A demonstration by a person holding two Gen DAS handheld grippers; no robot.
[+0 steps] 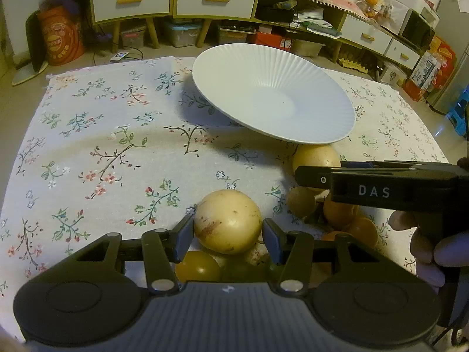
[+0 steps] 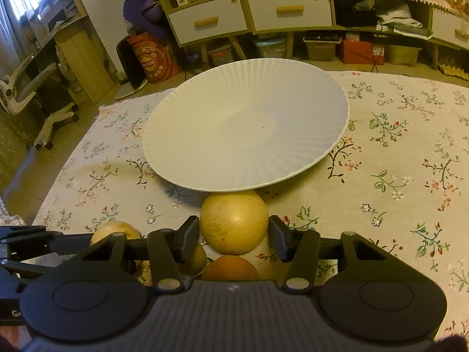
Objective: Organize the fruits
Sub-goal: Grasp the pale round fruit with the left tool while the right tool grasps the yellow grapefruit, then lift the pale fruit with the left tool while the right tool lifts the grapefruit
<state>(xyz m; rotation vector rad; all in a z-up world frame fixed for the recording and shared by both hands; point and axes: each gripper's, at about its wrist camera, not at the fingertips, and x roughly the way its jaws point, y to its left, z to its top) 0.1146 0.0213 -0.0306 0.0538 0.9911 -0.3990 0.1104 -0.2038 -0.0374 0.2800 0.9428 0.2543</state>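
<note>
Left gripper [image 1: 228, 228] was closed on a pale yellow fruit [image 1: 228, 222], both pads against its sides; the fruit sat on the floral tablecloth [image 1: 88, 135] near the near edge of the tabletop. Just behind it, under the gripper body, lay a darker yellow fruit [image 1: 197, 267] and a greenish one [image 1: 243, 270].

Right gripper [image 2: 233, 236] pinched a second pale yellow fruit [image 2: 233, 221], pads touching it left and right. This fruit lay just in front of the near rim of the white ribbed plate [image 2: 205, 146]; whether it touched the rim could not be told. An orange fruit [image 2: 230, 268] sat directly behind it.

The plate held no fruit and stood toward the far edge of the tabletop.

In the left wrist view, the right gripper reached in from the right edge, with a small brownish fruit [image 1: 300, 201] and orange fruits [image 1: 340, 214] clustered below it.
</note>
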